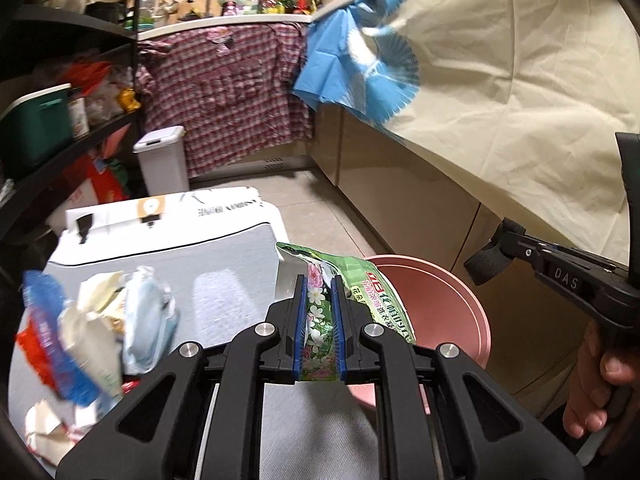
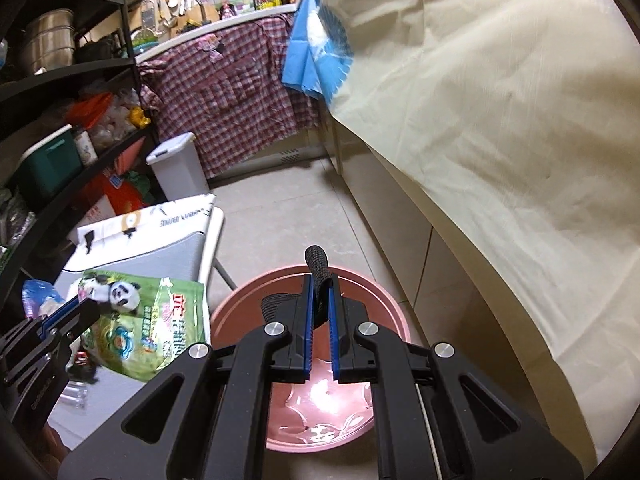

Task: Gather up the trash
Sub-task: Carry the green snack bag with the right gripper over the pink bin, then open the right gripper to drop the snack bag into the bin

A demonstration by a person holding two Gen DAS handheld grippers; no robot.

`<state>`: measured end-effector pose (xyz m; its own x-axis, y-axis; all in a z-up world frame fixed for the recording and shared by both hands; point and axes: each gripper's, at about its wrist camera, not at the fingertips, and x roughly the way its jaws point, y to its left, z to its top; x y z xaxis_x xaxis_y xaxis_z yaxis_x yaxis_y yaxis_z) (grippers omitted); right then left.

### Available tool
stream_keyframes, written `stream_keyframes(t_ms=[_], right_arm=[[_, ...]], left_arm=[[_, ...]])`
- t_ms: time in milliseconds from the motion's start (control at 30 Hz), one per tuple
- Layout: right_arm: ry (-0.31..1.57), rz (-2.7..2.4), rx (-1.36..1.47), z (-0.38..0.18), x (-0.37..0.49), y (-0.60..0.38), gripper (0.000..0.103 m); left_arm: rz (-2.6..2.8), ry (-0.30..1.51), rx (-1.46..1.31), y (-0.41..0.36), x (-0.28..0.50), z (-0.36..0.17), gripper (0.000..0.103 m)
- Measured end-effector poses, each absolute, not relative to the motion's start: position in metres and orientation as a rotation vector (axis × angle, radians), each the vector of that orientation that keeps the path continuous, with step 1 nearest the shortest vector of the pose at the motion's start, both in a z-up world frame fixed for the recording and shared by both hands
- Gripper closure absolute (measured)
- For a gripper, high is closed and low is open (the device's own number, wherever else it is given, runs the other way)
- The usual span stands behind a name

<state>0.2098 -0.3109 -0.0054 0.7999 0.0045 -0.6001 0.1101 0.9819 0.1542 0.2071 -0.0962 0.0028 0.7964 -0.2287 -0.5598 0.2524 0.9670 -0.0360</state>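
My left gripper [image 1: 319, 284] is shut on a green flowered plastic bag [image 1: 360, 284], held just left of the pink bin [image 1: 452, 292]; the bag also shows in the right wrist view [image 2: 148, 320]. My right gripper [image 2: 319, 284] is shut on a black strap [image 2: 318, 266] and holds it over the open pink bin [image 2: 256, 300]. The strap also shows in the left wrist view [image 1: 488, 258]. More trash, crumpled paper and wrappers [image 1: 100, 320], lies on the white table [image 1: 224, 264] at the left.
A white pedal bin [image 1: 162, 160] stands by the checkered cloth [image 1: 224, 92]. Black shelves [image 1: 60, 136] run along the left. A counter draped in cream cloth [image 1: 520, 80] borders the right. A printed white box [image 1: 160, 208] lies on the table's far end.
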Motion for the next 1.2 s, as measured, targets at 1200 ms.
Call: stream_keyframes(t_ms=[1200], right_arm=[[0.524, -0.133, 0.198, 0.0, 0.201, -0.313, 0.058]], left_arm=[[-0.27, 0.586, 0.019, -0.084, 0.196, 0.014, 0.075]])
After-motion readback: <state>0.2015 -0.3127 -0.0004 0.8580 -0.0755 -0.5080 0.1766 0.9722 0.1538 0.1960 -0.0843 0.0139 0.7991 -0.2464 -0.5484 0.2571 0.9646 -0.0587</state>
